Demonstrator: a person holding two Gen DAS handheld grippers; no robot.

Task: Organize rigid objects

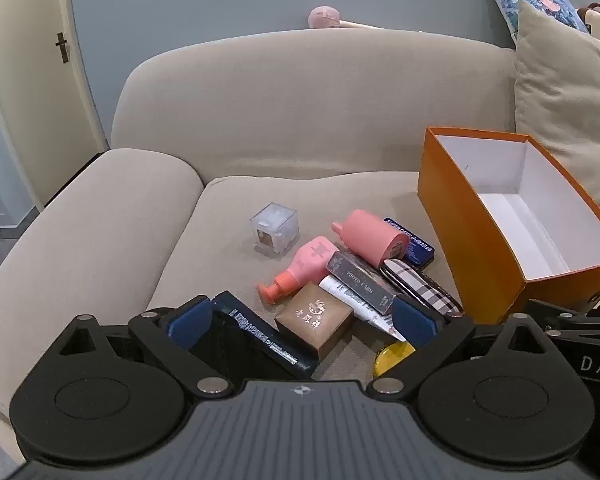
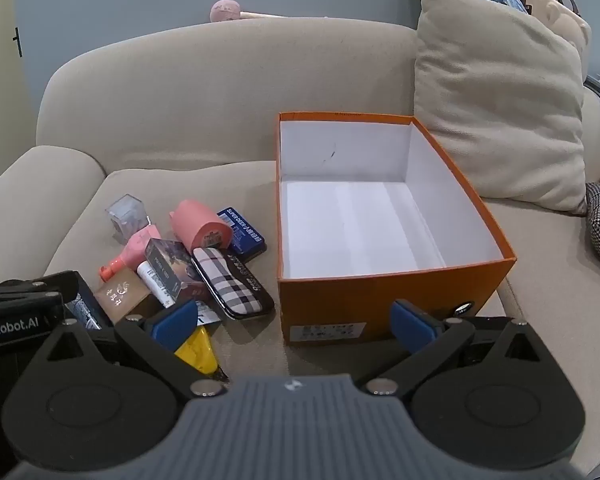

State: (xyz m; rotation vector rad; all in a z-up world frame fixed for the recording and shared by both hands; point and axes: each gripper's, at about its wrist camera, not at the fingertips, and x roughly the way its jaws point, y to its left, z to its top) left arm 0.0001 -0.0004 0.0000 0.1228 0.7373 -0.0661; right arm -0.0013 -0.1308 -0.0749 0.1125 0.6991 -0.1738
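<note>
Left wrist view. I held the left gripper (image 1: pixel 302 318) above the seat of the beige fabric sofa (image 1: pixel 260 120), its blue-padded fingers (image 1: pixel 190 322) spread wide with nothing pressed between them. The landmark, an open orange cardboard box with a white interior (image 1: pixel 480 240), stood on the seat with nothing visible inside. Just beside its left wall lay the pile: a pink cylindrical bottle (image 1: pixel 374 238) on its side, a dark blue flat tin (image 1: pixel 416 242) behind it and nearest the box, a plaid glasses case (image 1: pixel 420 284), a dark "PHOTO CARD" box (image 1: pixel 360 282), a pink pump bottle with a coral cap (image 1: pixel 300 270), a small brown square box (image 1: pixel 314 320), a long black printed box (image 1: pixel 260 330) and a round yellow object (image 1: pixel 392 356). A clear plastic cube (image 1: pixel 274 228) sat apart, farthest left of the box.

Right wrist view. I kept the right gripper (image 2: pixel 294 322) before the box's (image 2: pixel 380 292) near wall, its fingers (image 2: pixel 414 322) fully apart and holding nothing. The box interior was bare and white. The plaid case (image 2: pixel 230 284) lay closest to the box's left wall, the tin (image 2: pixel 242 234) and pink cylinder (image 2: pixel 200 226) behind it, the cube (image 2: pixel 126 212) farthest left. A beige cushion (image 2: pixel 500 100) leaned behind the box's right side.
</note>
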